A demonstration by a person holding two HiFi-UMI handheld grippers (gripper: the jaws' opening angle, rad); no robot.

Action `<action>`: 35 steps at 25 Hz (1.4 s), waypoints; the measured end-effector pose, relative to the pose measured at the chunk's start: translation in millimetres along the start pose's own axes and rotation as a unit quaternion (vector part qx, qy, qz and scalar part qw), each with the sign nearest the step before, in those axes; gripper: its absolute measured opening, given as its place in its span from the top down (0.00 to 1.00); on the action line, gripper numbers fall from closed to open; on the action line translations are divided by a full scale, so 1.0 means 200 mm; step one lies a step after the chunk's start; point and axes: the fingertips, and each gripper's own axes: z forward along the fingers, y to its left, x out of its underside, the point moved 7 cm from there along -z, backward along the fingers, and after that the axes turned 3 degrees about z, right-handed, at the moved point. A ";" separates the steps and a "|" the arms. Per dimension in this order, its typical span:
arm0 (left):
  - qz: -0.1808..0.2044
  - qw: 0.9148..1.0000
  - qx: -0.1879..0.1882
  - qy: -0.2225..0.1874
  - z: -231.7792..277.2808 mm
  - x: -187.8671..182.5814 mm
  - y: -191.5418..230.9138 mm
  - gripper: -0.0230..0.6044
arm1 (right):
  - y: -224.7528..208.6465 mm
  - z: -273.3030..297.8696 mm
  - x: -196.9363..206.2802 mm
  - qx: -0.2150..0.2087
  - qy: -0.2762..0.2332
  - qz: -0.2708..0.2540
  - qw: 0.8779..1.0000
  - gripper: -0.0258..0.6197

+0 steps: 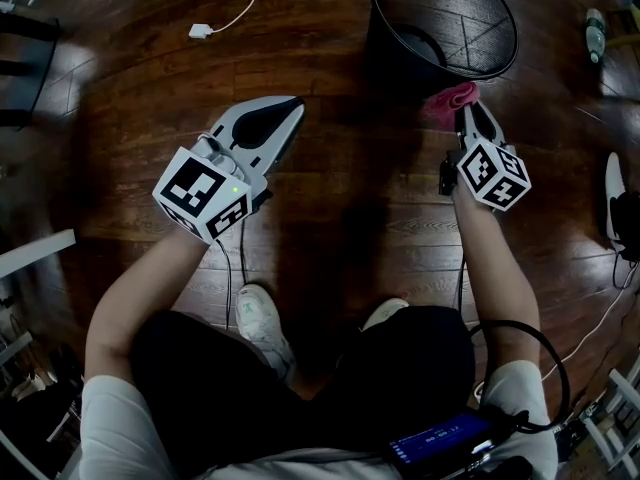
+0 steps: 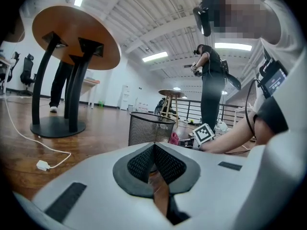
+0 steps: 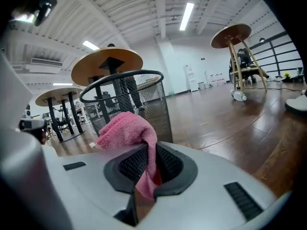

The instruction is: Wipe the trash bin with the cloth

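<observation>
Wood floor (image 1: 350, 198): pink cloth (image 1: 450, 99) tight in right gripper (image 1: 468, 111) beside trash bin (image 1: 398, 60); left gripper (image 1: 294, 104) closed

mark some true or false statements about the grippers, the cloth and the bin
1. The right gripper is shut on the pink cloth. True.
2. The left gripper grips the trash bin by its rim. False: its jaws are together on nothing, apart from the bin.
3. The trash bin lies on its side. False: it stands upright on the wooden floor.
4. The pink cloth is outside the trash bin, close to its wall. True.
</observation>
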 end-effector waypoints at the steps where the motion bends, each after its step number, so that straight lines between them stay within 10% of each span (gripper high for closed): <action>1: -0.007 1.000 -0.002 -0.002 0.00 0.00 0.01 0.95 | -0.04 0.02 -0.02 0.011 -0.001 0.001 1.000 0.90; 16: -0.025 0.999 -0.022 -0.004 -0.02 0.00 0.06 0.95 | -0.25 0.06 -0.11 0.057 -0.040 -0.015 0.997 0.90; 24: -0.031 0.999 -0.019 0.005 -0.03 0.04 0.08 0.95 | 0.18 -0.12 0.22 -0.040 -0.011 0.028 0.999 0.90; 29: -0.027 0.999 -0.018 0.013 -0.04 0.05 0.08 0.95 | 0.54 0.13 0.28 -0.115 0.024 -0.036 0.992 0.90; 35: -0.034 0.999 -0.026 0.026 -0.15 0.06 0.11 0.95 | 0.69 0.42 0.33 -0.102 0.056 -0.041 0.992 0.90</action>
